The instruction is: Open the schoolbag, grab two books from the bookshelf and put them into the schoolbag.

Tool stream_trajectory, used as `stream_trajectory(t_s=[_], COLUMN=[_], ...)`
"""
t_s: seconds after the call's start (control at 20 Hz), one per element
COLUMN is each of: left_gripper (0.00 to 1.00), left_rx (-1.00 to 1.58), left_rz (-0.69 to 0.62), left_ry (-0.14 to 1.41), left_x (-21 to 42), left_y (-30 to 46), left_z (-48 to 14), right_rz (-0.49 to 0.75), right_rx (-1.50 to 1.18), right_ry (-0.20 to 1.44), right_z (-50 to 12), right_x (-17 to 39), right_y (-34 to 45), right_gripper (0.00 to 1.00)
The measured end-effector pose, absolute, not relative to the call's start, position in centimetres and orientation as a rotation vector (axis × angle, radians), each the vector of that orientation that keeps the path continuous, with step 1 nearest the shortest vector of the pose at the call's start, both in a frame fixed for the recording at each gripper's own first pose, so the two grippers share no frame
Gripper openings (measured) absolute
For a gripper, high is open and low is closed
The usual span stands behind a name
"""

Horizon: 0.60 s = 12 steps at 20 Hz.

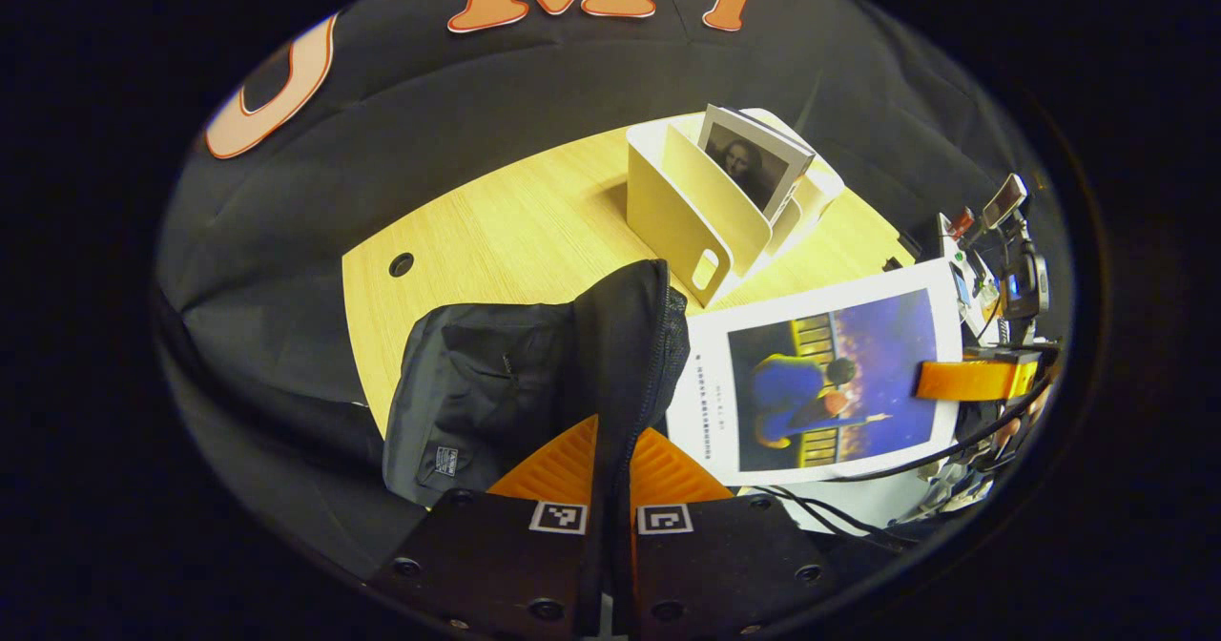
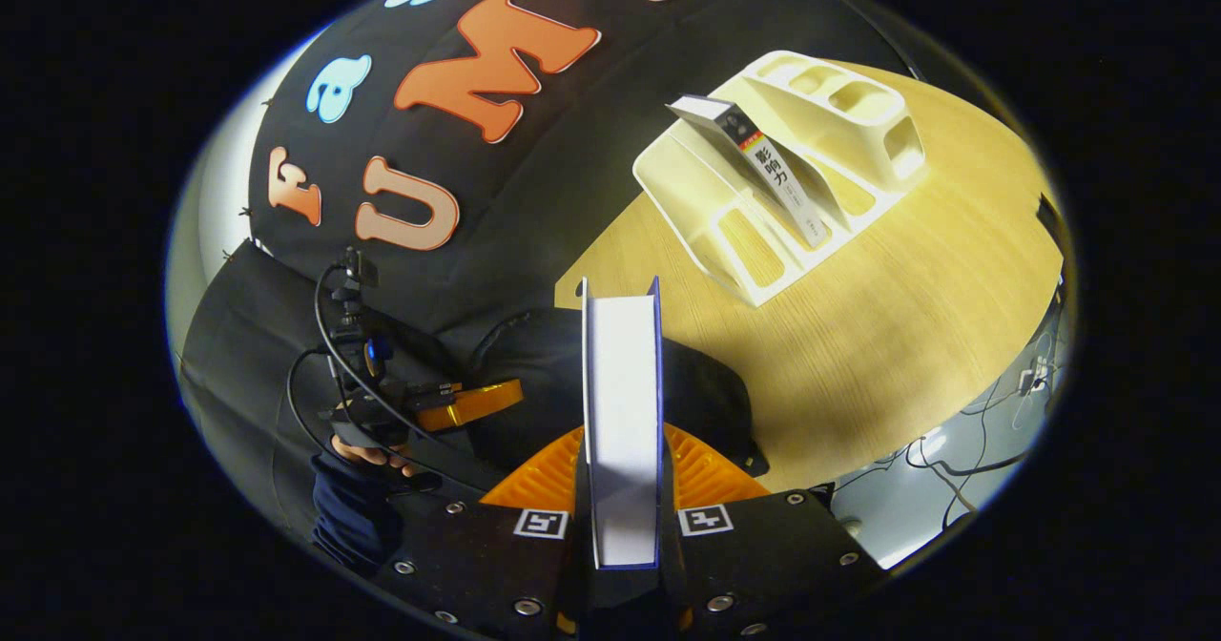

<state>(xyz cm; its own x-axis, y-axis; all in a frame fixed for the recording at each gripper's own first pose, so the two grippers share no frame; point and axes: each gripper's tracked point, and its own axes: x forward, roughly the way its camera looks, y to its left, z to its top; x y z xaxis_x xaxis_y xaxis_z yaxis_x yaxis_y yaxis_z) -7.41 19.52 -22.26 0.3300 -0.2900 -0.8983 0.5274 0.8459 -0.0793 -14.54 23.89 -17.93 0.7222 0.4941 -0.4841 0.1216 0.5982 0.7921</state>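
At the bottom of the left gripper view, the left gripper (image 1: 611,450) is clamped on the raised edge of the black schoolbag (image 1: 534,374), which sits on the wooden table (image 1: 496,231); to its right the right gripper (image 1: 963,379) holds a picture-covered book (image 1: 820,379) beside the bag, and a second book (image 1: 749,159) stands in the cream bookshelf (image 1: 682,207) behind. From the right gripper view, the right gripper (image 2: 622,474) pinches that book (image 2: 622,403) edge-on above the schoolbag (image 2: 706,398), with the left gripper (image 2: 467,403) at the bag's far side.
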Motion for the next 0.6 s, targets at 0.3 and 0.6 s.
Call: stream_trajectory(t_s=[0.3,0.6], left_gripper=[0.05,0.06], left_rx=[0.201,0.17], left_rz=[-0.549,-0.542], left_ry=[1.104,1.095], left_x=[-7.6,-7.7], left_y=[19.1,18.8], left_z=[-22.5,-22.7], right_rz=[0.214,0.222], right_rx=[1.066,1.15], right_ry=[0.73,0.732], right_z=[-21.0,-23.6], right_x=[-12.2,-10.0], right_y=[26.9,31.0], right_gripper=[0.27,0.28])
